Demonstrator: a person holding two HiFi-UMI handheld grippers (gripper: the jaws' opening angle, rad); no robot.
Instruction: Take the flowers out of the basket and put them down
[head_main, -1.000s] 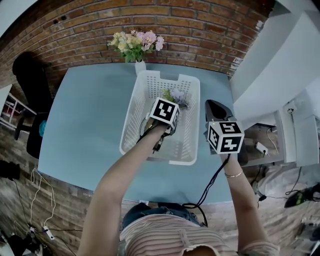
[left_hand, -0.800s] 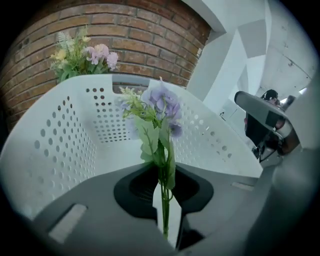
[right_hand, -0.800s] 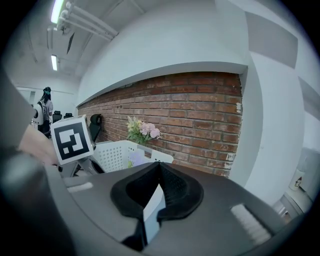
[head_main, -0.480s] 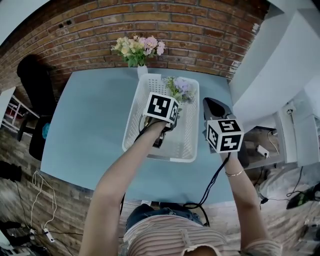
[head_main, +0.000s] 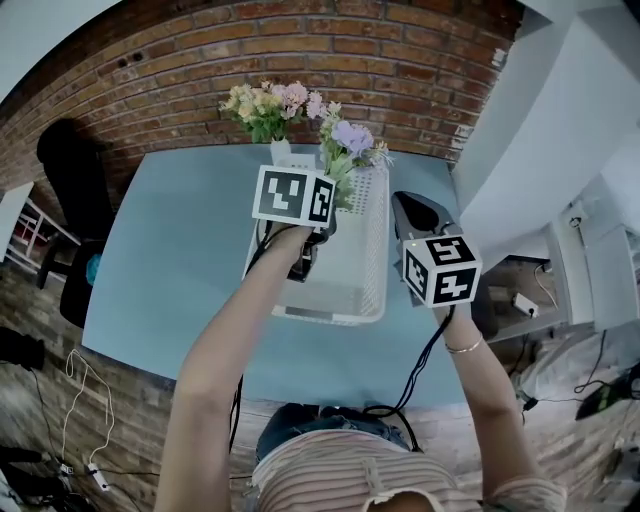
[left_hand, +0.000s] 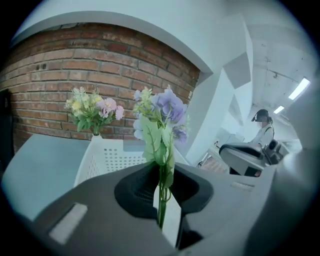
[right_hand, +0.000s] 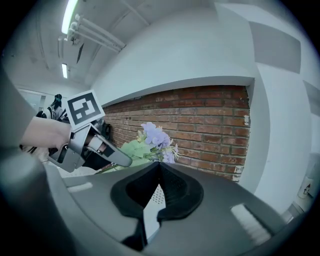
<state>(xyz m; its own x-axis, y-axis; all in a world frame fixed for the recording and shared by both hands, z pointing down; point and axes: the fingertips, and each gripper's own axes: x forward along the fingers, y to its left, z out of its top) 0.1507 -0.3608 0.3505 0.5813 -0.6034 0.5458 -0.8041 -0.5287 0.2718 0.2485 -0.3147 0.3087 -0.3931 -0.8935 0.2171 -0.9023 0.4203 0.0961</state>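
Since 1 second ago, the left tool (head_main: 326, 212) has risen out of the basket (head_main: 372, 262) and carried the purple flowers (head_main: 349, 138) with it. The blooms that lay low inside the basket now stand above its far rim, toward the upper middle of the head view. The right tool (head_main: 414, 214) has lifted a little at the basket's right side.

In the left gripper view, the left tool (left_hand: 161, 200) is clamped on the thin green stems, low down near their ends. The flowers (left_hand: 161, 112) stand nearly upright above the jaws, clear of the basket (left_hand: 107, 156). In the right gripper view, the right tool (right_hand: 158, 186) has its jaw tips together with nothing between them.

The grip looks like the weakest point. Only a few slim stems sit between the pads, with the whole leafy head above them. A quick swing or tilt could let the bunch pivot, slide through or drop back into the basket.

The second risk is the vase bouquet (head_main: 266, 98) against the brick wall. It stands just behind the basket's far left corner and near the raised blooms. Carrying the flowers further toward the upper left could brush it or tip the vase.

Lowering too early could also snag the stems on the basket wall, so the bare table (head_main: 170, 250) at the left looks the safer landing place.
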